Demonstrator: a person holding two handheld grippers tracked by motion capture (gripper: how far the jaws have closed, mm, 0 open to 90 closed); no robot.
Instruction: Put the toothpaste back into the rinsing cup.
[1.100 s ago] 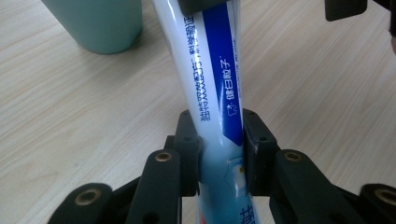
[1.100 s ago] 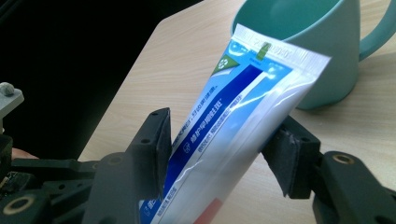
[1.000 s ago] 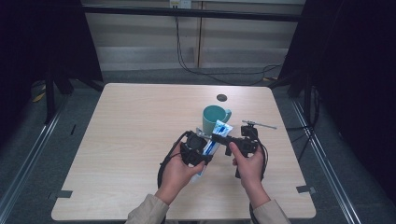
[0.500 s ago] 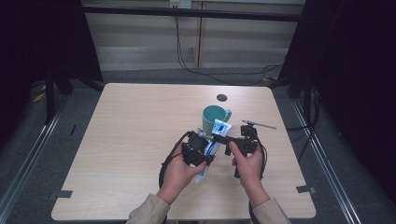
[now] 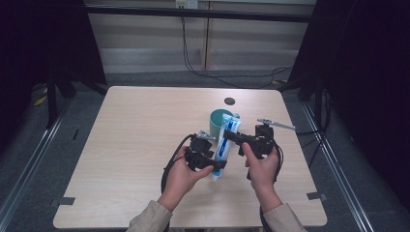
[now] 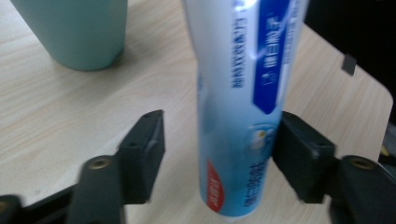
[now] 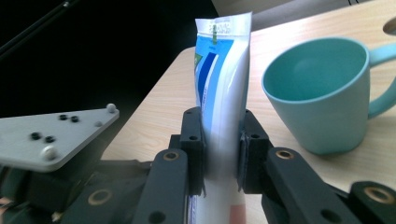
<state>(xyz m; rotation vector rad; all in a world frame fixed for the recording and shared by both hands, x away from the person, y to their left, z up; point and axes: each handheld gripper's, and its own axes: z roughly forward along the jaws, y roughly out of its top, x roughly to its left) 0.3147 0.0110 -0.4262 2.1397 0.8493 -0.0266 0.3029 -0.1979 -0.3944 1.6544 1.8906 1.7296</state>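
While the right tongs (image 7: 220,140) pinch the toothpaste tube (image 5: 226,145) around its middle, the left tongs (image 6: 217,158) are spread apart, with the cap end of the tube between them. The left jaws have just been opening, and a gap shows on one side. The right jaws have just been closing on the tube and now press it on both sides.

The tube stands almost upright above the bench (image 5: 135,145), cap end down and flat end up. It is just beside the teal mug (image 5: 218,122), on the side nearer the person.

This looks like passing the tube from one hand to the other, likely to put it in the mug. To do it well, the right tongs should keep a firm squeeze, because the tube is soft and smooth and could slip. The left tongs should open wide and back away without bumping it. Then the tube needs to be lifted above the mug's rim before going in.

The bench is pale wood with a small dark hole (image 5: 229,101) past the mug. Dark curtains hang at the sides, grey floor lies around, and cables (image 5: 193,58) hang on the back wall.
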